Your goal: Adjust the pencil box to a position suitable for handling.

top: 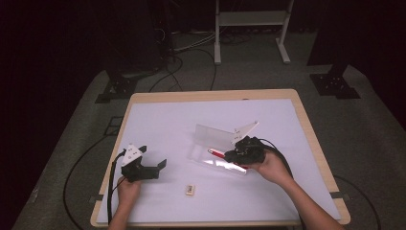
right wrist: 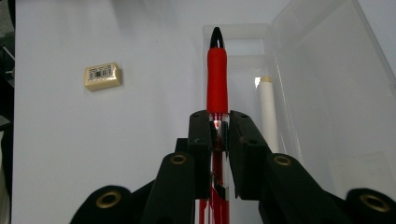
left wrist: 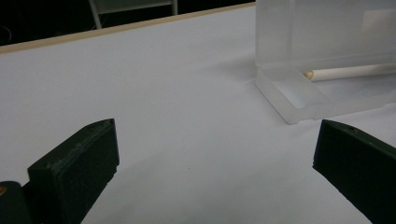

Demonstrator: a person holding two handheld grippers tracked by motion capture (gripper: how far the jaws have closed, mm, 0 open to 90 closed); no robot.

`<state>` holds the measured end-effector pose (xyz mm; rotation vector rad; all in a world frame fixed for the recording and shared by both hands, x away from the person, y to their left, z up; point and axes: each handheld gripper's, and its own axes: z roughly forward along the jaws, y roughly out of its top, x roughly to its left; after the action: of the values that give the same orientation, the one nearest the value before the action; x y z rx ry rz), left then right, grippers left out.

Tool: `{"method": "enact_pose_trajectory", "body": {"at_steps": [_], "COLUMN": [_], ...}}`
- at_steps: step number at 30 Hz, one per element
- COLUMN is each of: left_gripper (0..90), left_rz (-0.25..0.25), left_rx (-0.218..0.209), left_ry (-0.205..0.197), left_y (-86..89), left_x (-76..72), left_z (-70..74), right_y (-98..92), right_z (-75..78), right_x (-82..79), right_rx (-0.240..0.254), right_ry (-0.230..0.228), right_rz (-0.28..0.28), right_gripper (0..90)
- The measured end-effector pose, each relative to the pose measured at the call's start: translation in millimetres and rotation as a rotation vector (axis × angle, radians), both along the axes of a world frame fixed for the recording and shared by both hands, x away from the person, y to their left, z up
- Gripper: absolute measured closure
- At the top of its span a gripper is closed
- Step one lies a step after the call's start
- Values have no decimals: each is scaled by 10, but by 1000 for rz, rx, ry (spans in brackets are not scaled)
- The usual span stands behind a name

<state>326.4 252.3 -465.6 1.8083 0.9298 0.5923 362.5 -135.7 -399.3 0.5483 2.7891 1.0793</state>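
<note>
Your right gripper [right wrist: 218,133] was clamped on the red pen [right wrist: 217,79], held over the open clear case [right wrist: 322,93] beside a white pen [right wrist: 267,112]. You needed it lowered level, parallel, before releasing.

Dim room: grey floor [top: 57,158] with trailing black cables [top: 76,167], white shelf frame [top: 251,19] behind wood-edged desk [top: 306,120].

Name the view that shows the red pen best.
The right gripper view: the red pen runs up the middle, clamped in the right gripper. The high view shows a small red sliver over the clear case.
</note>
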Motion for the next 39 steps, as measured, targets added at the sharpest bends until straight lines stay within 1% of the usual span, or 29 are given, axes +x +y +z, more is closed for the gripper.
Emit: {"method": "enact_pose_trajectory", "body": {"at_steps": [1,2,3,5,6,17,21,28,34,38,39], "left_gripper": [0,0,0,0,0,0,0,0,0,0,0], "left_rz": [0,0,1,1,1,0,0,1,0,0,1], "left_rx": [-1,-1,-1,-1,-1,-1,-2,-1,-2,-2,-3], "left_ry": [0,0,0,0,0,-3,-2,1,-1,0,0], "left_y": [0,0,0,0,0,0,1,2,1,1,2], "left_x": [0,0,0,0,0,3,3,1,1,1,1], "left_z": [0,0,0,0,-1,-1,-1,0,-1,-1,-1], "right_y": [5,5,9,15,24,53,68,73,93,112,112], "right_z": [-6,-12,-15,-29,-35,-69,-103,-127,-156,-191,-208], "right_x": [5,18,21,40,48,106,131,159,171,185,201], "right_rx": [0,-3,-4,-7,-8,-13,-14,-18,-31,-41,-44], "right_ry": [5,-1,5,2,8,2,13,11,6,20,13], "right_rz": [-5,-1,-6,-1,-6,-1,-11,-7,-5,-10,-2], "right_gripper": [789,789,789,789,789,789,789,789,789,789,789]}}
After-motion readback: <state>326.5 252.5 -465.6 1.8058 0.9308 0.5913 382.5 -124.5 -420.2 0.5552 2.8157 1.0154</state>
